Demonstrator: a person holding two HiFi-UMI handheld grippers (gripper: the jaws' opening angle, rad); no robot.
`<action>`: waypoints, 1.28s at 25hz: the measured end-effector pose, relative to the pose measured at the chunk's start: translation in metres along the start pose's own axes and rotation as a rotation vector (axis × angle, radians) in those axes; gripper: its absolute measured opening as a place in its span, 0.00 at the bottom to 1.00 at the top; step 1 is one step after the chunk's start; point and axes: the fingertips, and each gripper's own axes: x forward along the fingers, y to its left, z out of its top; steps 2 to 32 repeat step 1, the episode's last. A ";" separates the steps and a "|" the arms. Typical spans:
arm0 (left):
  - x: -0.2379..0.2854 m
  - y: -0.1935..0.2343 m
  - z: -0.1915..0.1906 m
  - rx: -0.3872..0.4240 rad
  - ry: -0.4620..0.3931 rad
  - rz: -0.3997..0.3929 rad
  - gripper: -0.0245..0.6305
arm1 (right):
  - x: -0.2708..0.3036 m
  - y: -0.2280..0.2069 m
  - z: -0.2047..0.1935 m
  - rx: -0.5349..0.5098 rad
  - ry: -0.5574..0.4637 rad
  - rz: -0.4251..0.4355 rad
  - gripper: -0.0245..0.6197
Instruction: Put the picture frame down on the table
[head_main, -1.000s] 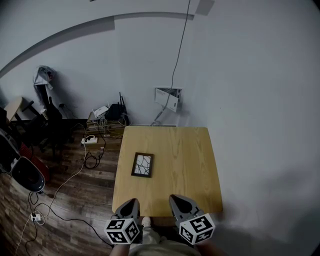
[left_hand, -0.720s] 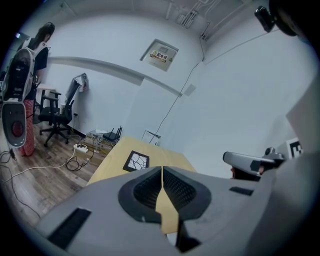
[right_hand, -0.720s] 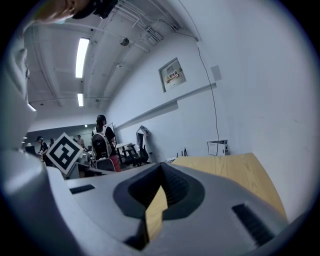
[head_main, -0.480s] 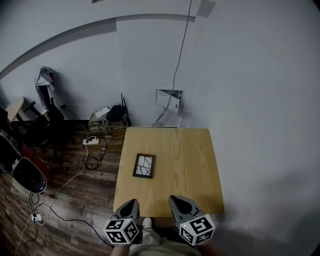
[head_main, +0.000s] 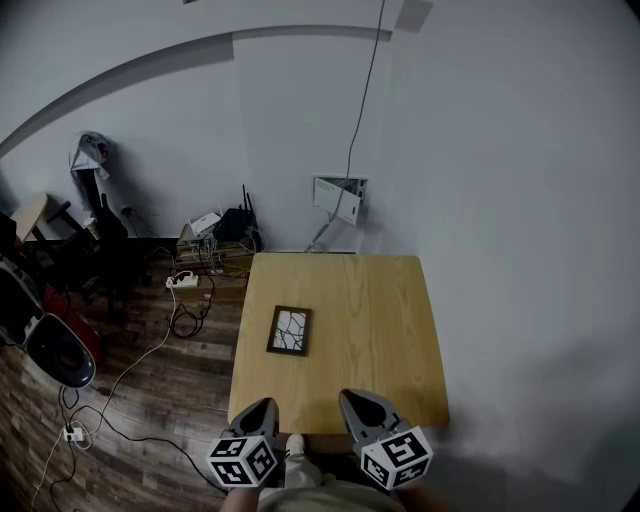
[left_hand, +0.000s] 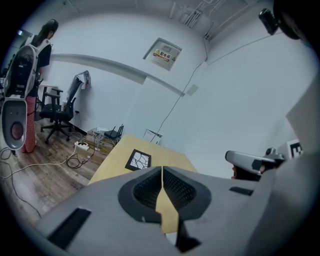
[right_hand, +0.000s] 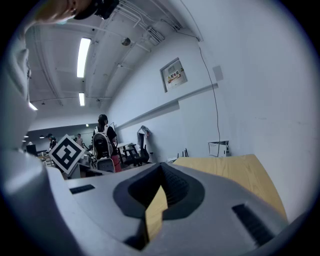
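While the left gripper (head_main: 261, 408) and right gripper (head_main: 357, 402) are clenched empty, the picture frame (head_main: 289, 331) by the desk's (head_main: 375, 320) left edge looks light, stiff, breakable: grip its rim

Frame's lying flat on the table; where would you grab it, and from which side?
Probably pinch the frame across its narrow width, on both long rims, from above with the left hand-held gripper: it lies flat on the table, toward the left side, underside unreachable.
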 end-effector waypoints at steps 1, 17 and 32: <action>0.000 0.000 0.000 -0.001 0.000 -0.001 0.05 | 0.000 0.000 0.000 -0.001 0.000 0.000 0.04; 0.000 0.000 0.000 -0.001 0.000 -0.001 0.05 | 0.000 0.000 0.000 -0.001 0.000 0.000 0.04; 0.000 0.000 0.000 -0.001 0.000 -0.001 0.05 | 0.000 0.000 0.000 -0.001 0.000 0.000 0.04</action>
